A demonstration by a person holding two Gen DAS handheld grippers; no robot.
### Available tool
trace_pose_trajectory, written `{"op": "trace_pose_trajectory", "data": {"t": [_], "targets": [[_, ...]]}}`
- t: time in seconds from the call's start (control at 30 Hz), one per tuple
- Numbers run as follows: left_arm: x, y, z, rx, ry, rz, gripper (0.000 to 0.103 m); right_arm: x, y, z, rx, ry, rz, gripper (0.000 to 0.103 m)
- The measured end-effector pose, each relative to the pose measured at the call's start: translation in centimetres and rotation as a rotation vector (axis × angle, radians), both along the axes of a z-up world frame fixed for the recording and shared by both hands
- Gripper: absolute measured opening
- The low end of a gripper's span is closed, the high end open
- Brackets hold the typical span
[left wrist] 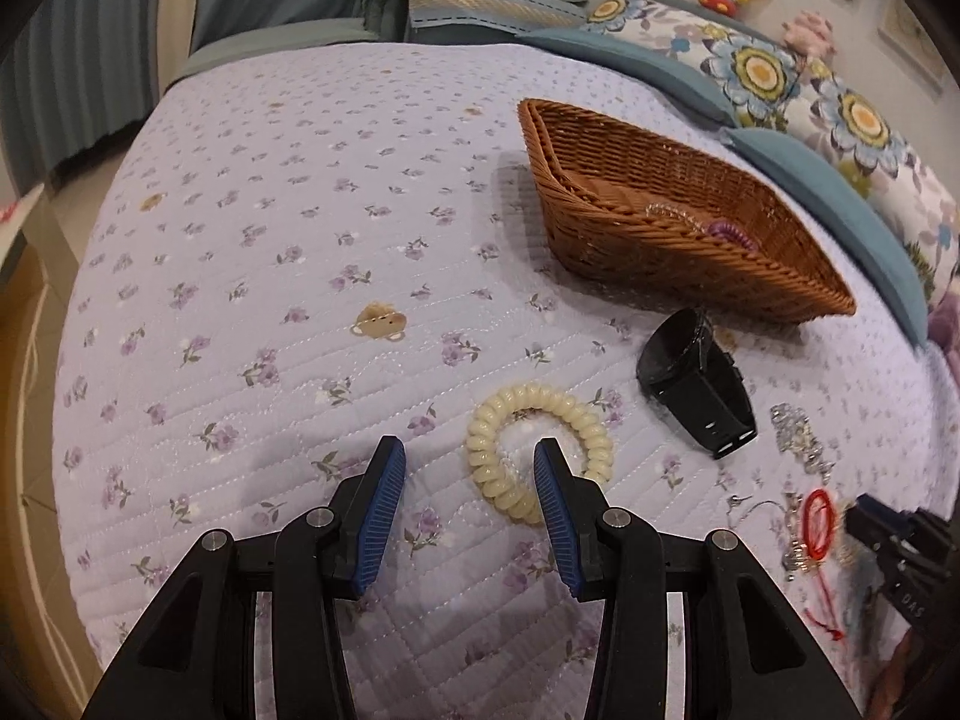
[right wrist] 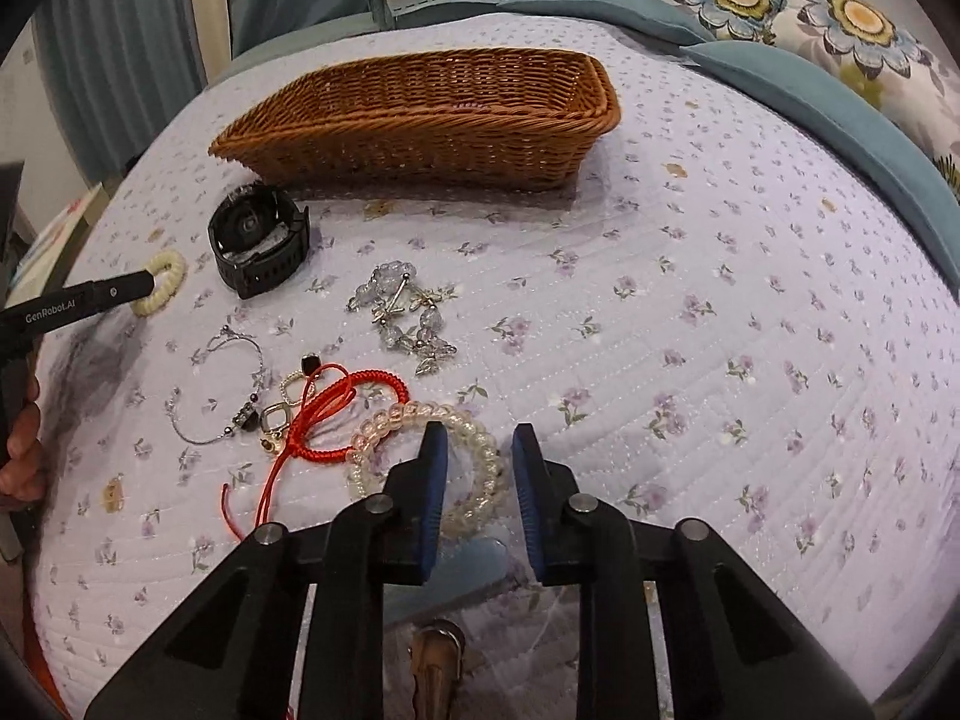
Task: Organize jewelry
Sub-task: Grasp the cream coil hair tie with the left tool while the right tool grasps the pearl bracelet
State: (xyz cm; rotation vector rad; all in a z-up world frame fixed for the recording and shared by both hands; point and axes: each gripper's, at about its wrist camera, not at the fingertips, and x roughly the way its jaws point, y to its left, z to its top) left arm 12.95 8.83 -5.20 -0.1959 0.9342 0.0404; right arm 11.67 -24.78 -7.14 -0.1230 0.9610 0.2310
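our left gripper (left wrist: 469, 461) gapes astride the cream coil tie's (left wrist: 536, 445) rim — light, springy. our right gripper (right wrist: 477, 447) straddles the clear bead bracelet (right wrist: 480, 438), pads apart — slippery, so we'd pinch one strand.

Two wrist cams, close, angled down over bed; shared: basket (left wrist: 672, 222), watch (right wrist: 258, 240).

We see wide bare quilt (left wrist: 252, 252) left of the wicker basket (left wrist: 660, 252) in the left wrist view, and open quilt to the right in the right wrist view. Near the basket's front wall, the black watch (right wrist: 258, 246), crystal bracelet (right wrist: 402, 318) and red cord (right wrist: 324, 414) crowd the way.
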Motion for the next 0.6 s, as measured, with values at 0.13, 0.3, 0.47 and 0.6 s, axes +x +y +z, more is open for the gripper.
{"op": "trace_pose_trajectory", "data": {"t": [0.13, 0.3, 0.47, 0.6], "targets": [[0.3, -0.9, -0.1, 0.053, 0.0, -0.024, 0.039, -0.1, 0.8, 0.1, -0.014, -0.021, 0.021, 0.015], [0.3, -1.1, 0.0, 0.058, -0.001, -0.034, 0.024, -0.4, 0.8, 0.4, -0.004, -0.046, 0.028, 0.014], [0.0, -1.0, 0.2, 0.051, -0.012, -0.037, 0.012, -0.5, 0.6, 0.7, 0.014, -0.062, 0.015, 0.014], [-0.4, -0.6, 0.9, 0.018, -0.054, -0.036, 0.012, -0.5, 0.4, 1.4, 0.042, -0.086, 0.004, 0.013]]}}
